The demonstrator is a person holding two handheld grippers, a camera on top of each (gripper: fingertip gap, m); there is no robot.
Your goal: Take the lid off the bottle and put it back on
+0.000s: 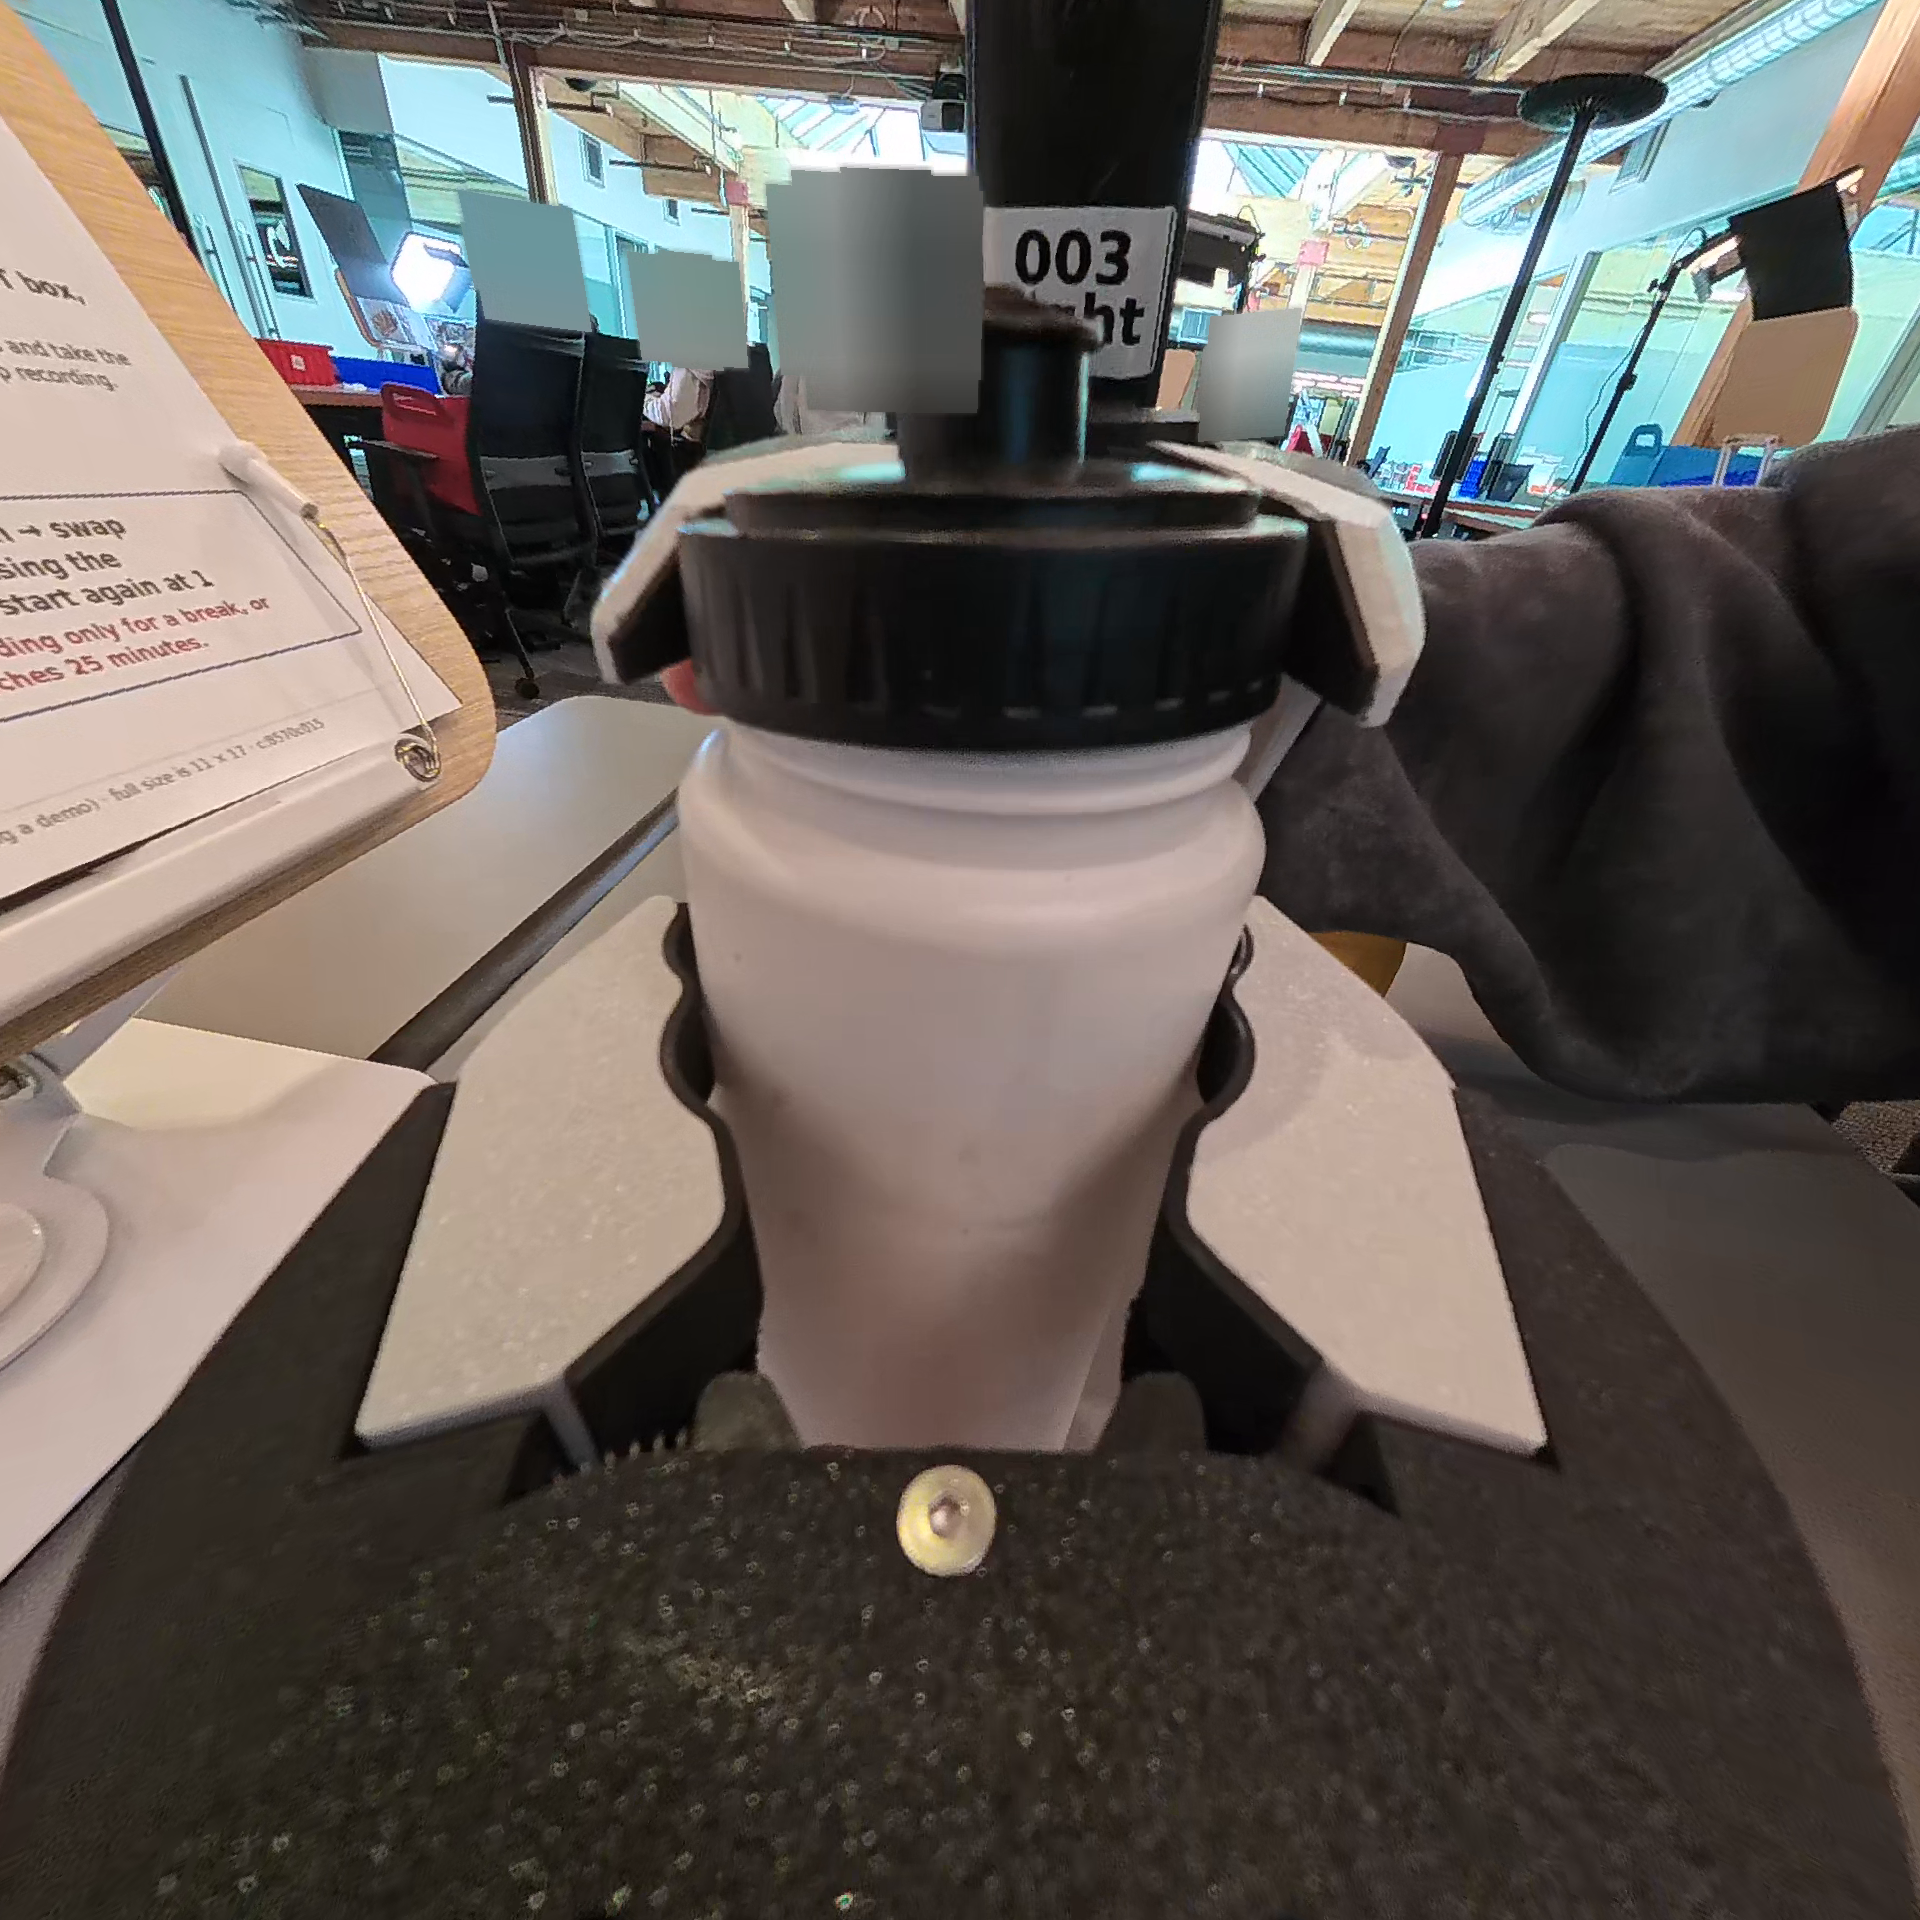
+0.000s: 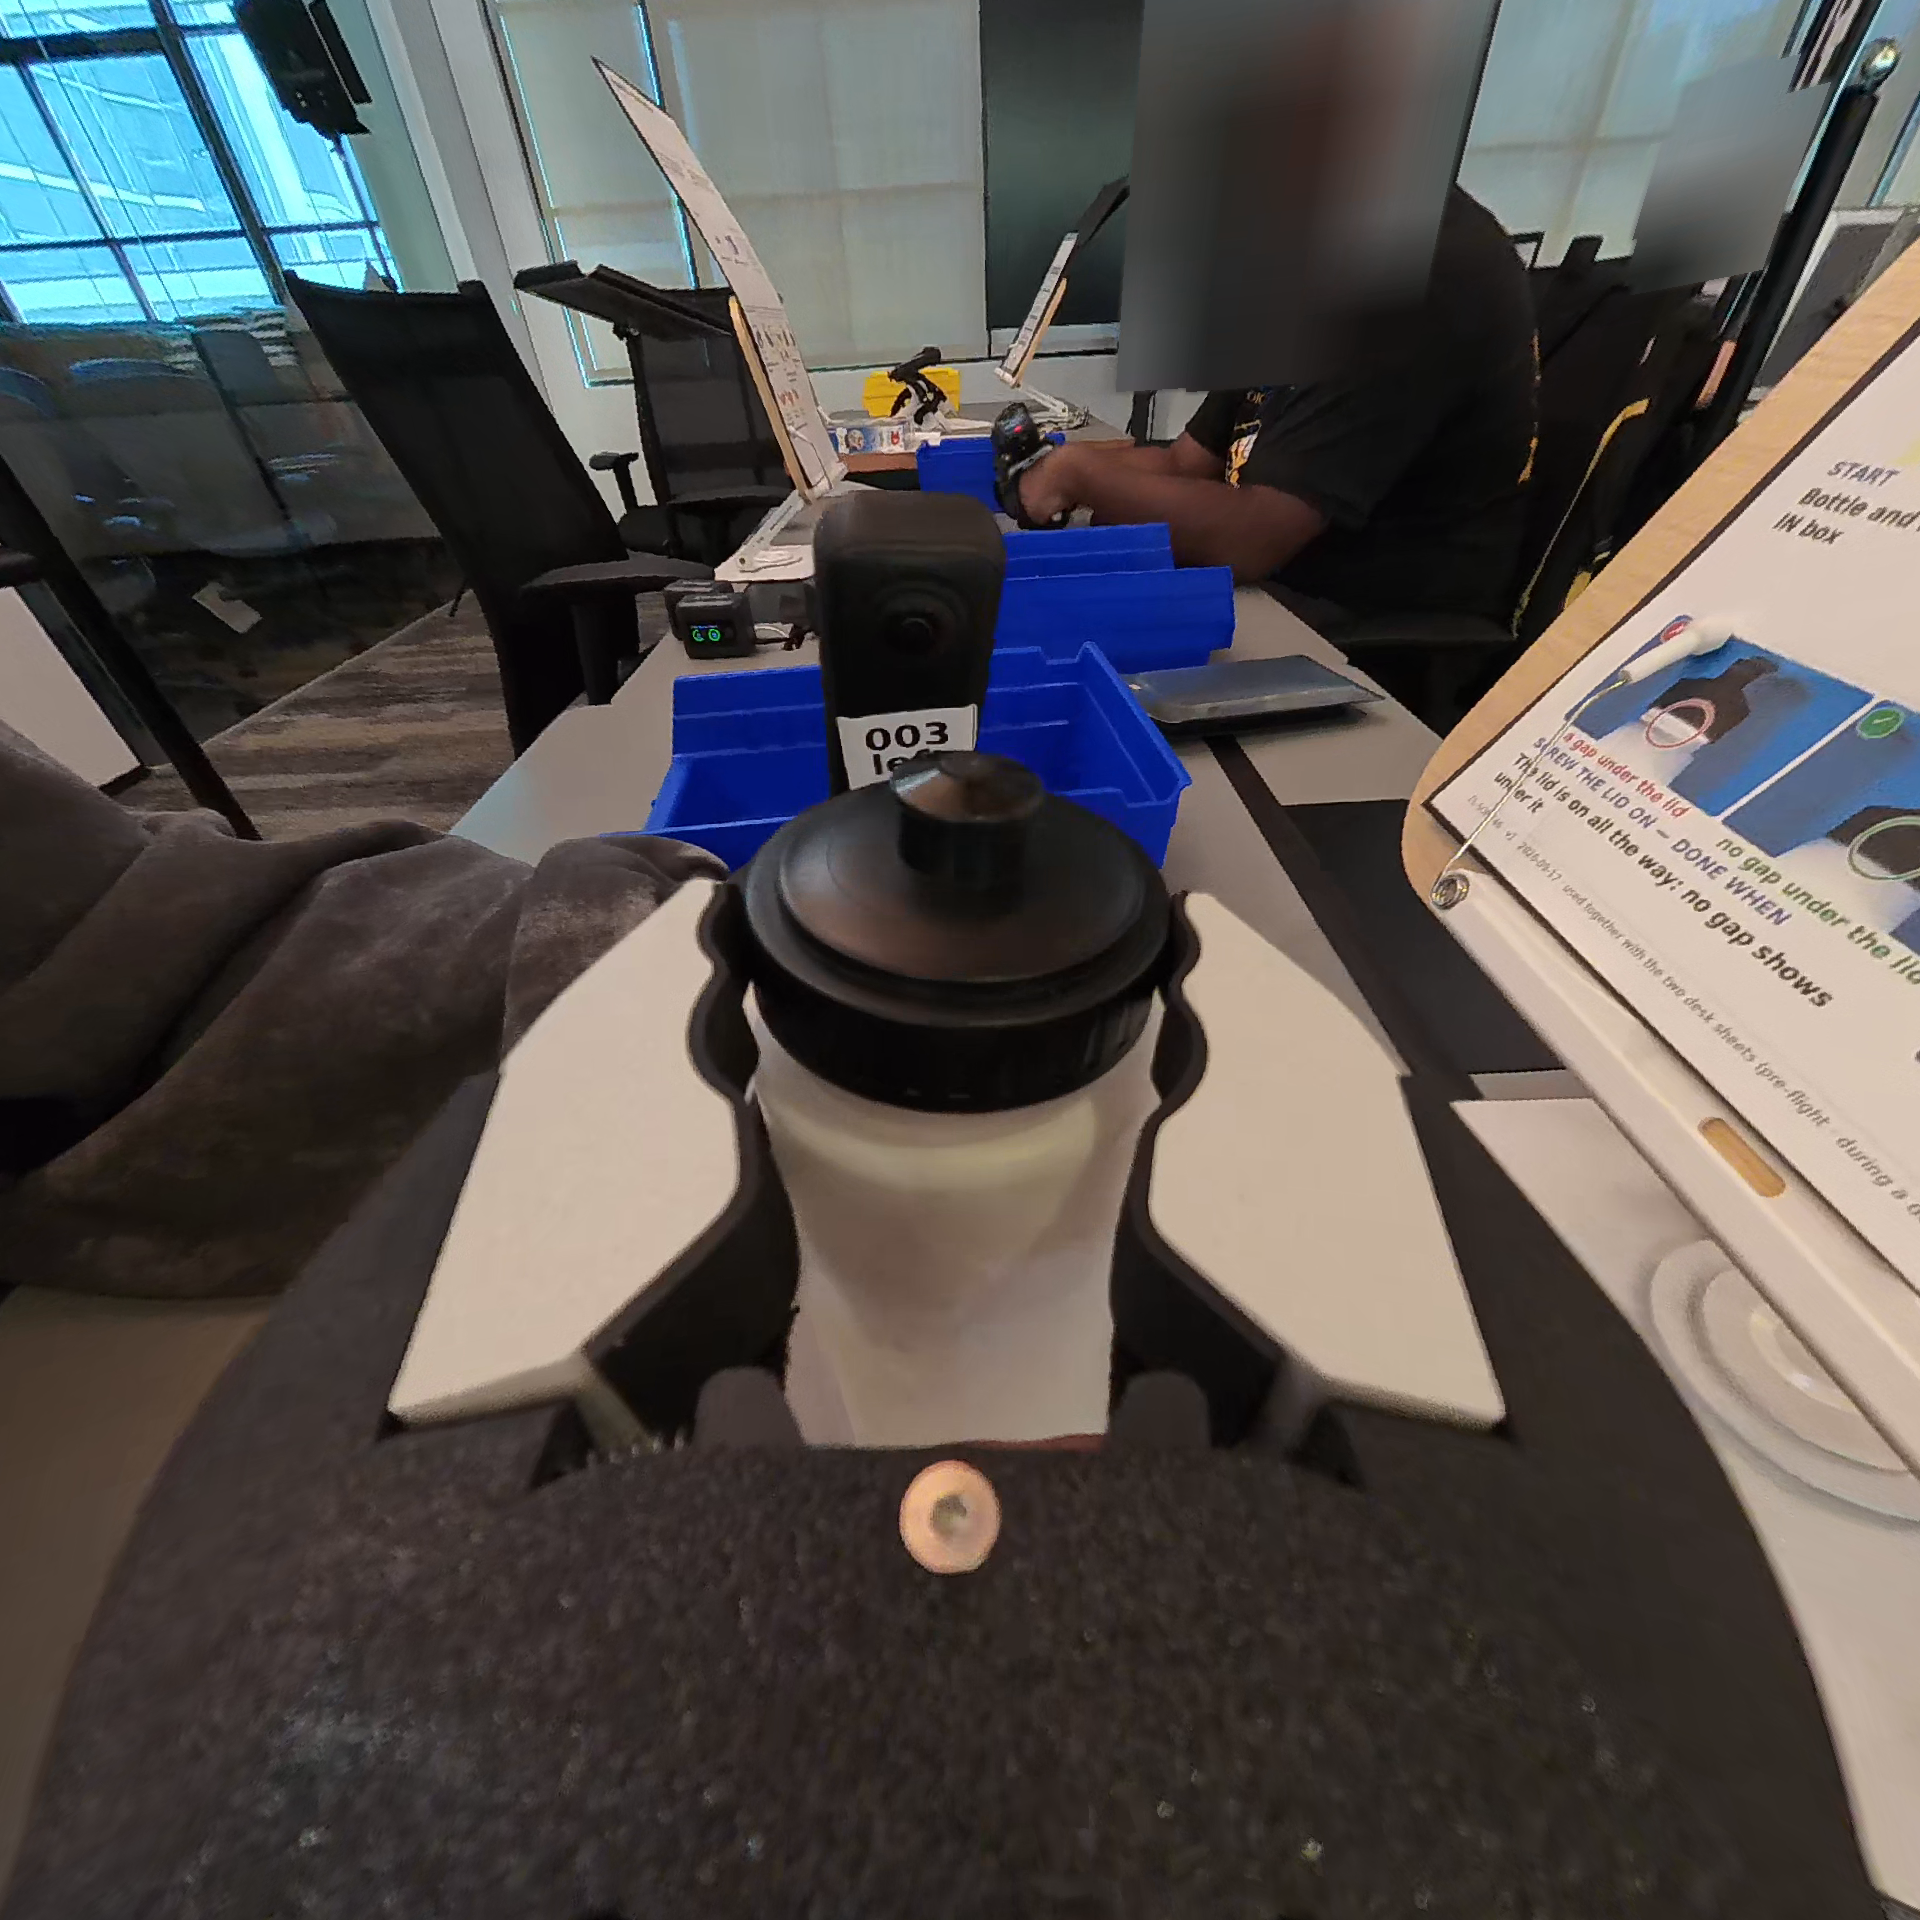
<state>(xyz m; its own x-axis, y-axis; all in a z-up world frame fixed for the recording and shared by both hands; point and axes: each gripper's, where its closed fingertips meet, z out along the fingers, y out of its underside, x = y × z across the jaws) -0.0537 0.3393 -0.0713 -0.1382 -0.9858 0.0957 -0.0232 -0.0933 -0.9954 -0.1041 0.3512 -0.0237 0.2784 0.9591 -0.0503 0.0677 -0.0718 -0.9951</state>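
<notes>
Centre frame in both views, the left gripper pinches the white bottle, the right gripper clamps its black lid — a twisting step, direction unclear; next needs a steady turn.

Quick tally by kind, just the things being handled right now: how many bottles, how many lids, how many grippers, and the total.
white bottle: 1
black lid: 1
grippers: 2, the left gripper and the right gripper
total: 4
</notes>
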